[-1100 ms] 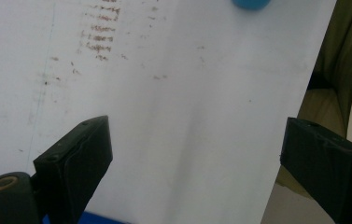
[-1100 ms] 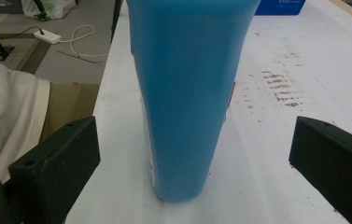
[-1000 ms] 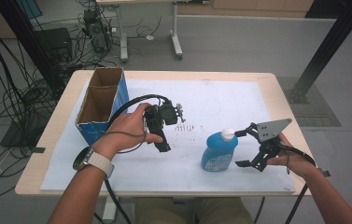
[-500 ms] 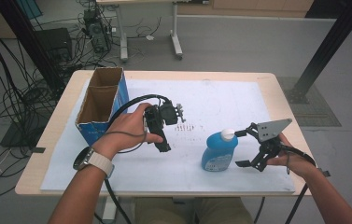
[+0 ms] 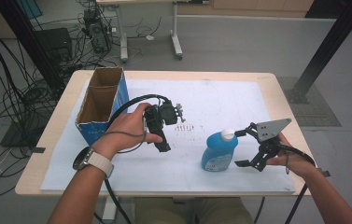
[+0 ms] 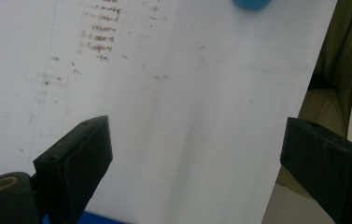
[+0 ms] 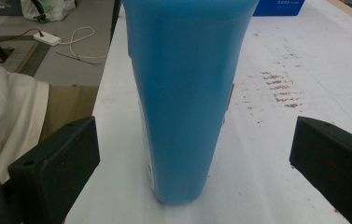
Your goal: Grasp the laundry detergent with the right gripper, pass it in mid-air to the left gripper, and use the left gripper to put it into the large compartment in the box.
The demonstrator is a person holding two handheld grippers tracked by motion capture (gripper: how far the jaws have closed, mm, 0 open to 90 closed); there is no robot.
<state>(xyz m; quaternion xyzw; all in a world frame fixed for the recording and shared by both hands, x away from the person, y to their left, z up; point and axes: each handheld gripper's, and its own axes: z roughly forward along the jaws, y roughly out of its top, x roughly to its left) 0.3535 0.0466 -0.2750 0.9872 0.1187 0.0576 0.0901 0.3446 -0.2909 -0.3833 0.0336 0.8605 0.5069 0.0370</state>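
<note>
bottle: blue bottle (image 5: 219, 151) upright, lower right of centre in the high view | axis: vertical | right gripper (image 5: 244, 148) just right of it, jaws wide apart either side, pads clear | left gripper (image 5: 164, 148) farther off at centre-left, jaws apart, nothing between | nearer: right

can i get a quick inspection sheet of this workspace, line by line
surface: wooden table under a white sheet with brown smudges
job's things: blue bottle upright, white cap
clutter: open cardboard box at the left edge
grippers: right claw open, straddling the bottle, pads apart from it; left claw open, nothing between its jaws
cables: one trails from each claw; loose tangle on the floor at left
surroundings: desk legs, black post, grey floor
</note>
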